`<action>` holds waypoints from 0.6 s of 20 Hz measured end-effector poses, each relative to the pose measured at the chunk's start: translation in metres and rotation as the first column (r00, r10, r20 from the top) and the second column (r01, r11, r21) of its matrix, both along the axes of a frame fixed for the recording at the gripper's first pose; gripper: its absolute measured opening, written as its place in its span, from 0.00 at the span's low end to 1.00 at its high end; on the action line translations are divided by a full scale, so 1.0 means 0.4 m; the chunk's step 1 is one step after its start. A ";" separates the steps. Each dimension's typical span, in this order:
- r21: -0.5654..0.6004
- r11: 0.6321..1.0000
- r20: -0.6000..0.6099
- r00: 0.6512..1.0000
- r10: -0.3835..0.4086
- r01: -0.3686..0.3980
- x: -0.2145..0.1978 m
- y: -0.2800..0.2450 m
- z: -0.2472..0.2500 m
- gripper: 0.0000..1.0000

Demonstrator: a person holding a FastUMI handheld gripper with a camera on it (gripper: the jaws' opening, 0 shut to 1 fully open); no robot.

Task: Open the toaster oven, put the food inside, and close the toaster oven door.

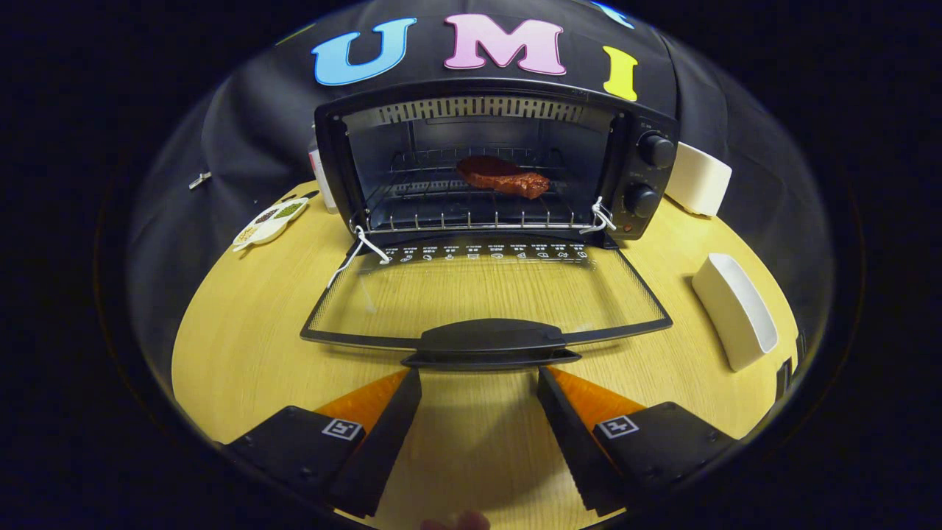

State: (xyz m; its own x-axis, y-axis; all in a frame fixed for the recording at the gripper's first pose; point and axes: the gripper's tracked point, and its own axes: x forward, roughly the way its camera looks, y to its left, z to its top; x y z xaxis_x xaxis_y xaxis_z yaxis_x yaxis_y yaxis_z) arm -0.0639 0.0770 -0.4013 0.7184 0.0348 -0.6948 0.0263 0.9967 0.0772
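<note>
Toaster oven [493, 165] door [486, 294] folded down flat, meat [504, 177] on the rack inside, gripper [478, 379] fingers spread apart — holding nothing — just before the door handle [489, 344], bottle behind oven mostly hidden.

We note a black toaster oven [486, 165] with clear glass door [486, 294] rimmed black, white symbols along its top edge. Reddish-brown food [504, 177] on silver wire rack [456, 213]. Table [243, 324] pale yellow wood-grain. Two white dishes [736, 309] at frame right; a white condiment tray [268, 221] upper left holds green, dark and tan fillings.
</note>
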 end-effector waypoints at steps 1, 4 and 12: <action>0.005 1.000 0.004 1.000 0.002 -0.002 -0.002 0.000 0.006 0.99; 0.004 1.000 0.029 1.000 0.007 -0.007 -0.007 -0.002 0.027 0.99; 0.015 1.000 0.138 0.990 -0.013 0.011 -0.016 -0.007 0.132 0.99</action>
